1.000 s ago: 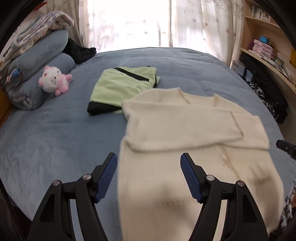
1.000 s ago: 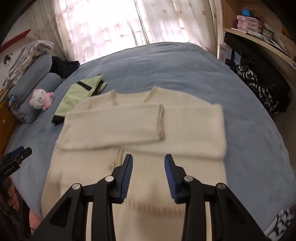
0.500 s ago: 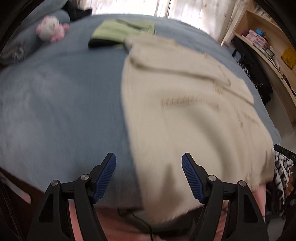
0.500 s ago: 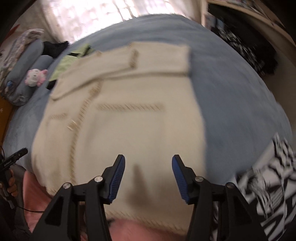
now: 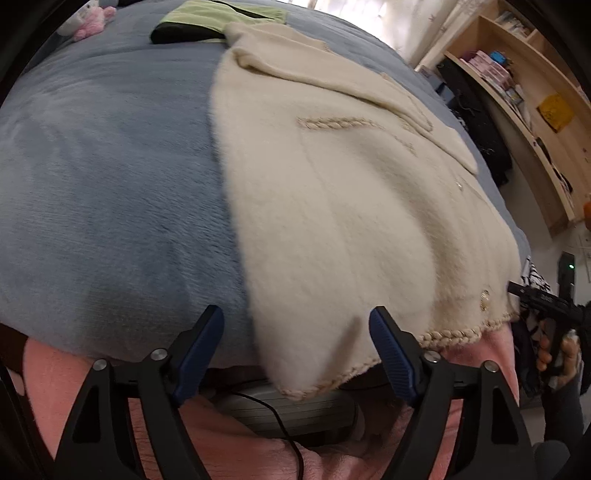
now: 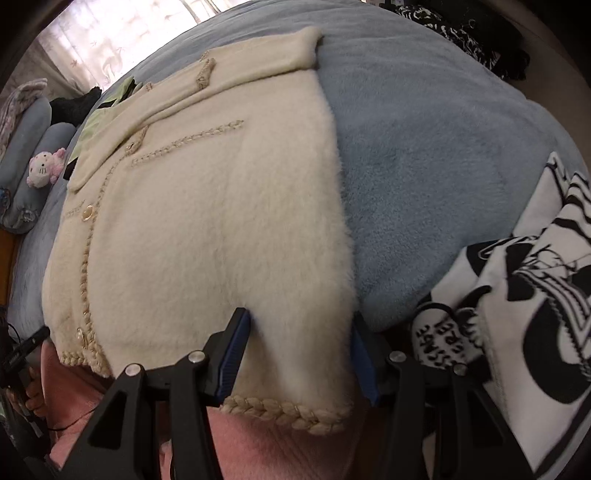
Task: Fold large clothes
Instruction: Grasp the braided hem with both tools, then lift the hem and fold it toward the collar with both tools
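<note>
A cream fuzzy cardigan [image 5: 351,192] with braided trim lies flat on the blue bed, sleeves folded across its chest; its hem hangs over the near edge. It also shows in the right wrist view [image 6: 207,229]. My left gripper [image 5: 297,356] is open, its jaws either side of the hem's left corner. My right gripper [image 6: 301,354] is open, its jaws straddling the hem's right corner, not clamped.
A folded green garment [image 5: 221,18] lies behind the cardigan. A pink plush toy [image 6: 44,168] and grey pillows [image 6: 26,122] sit far left. A black-and-white garment [image 6: 517,302] lies at the right. Wooden shelves [image 5: 517,85] stand to the right. Pink bedding [image 5: 258,454] hangs below.
Both grippers have dropped from above the cardigan's middle down to its hem at the bed's near edge. The right jaws have widened around the right corner.
</note>
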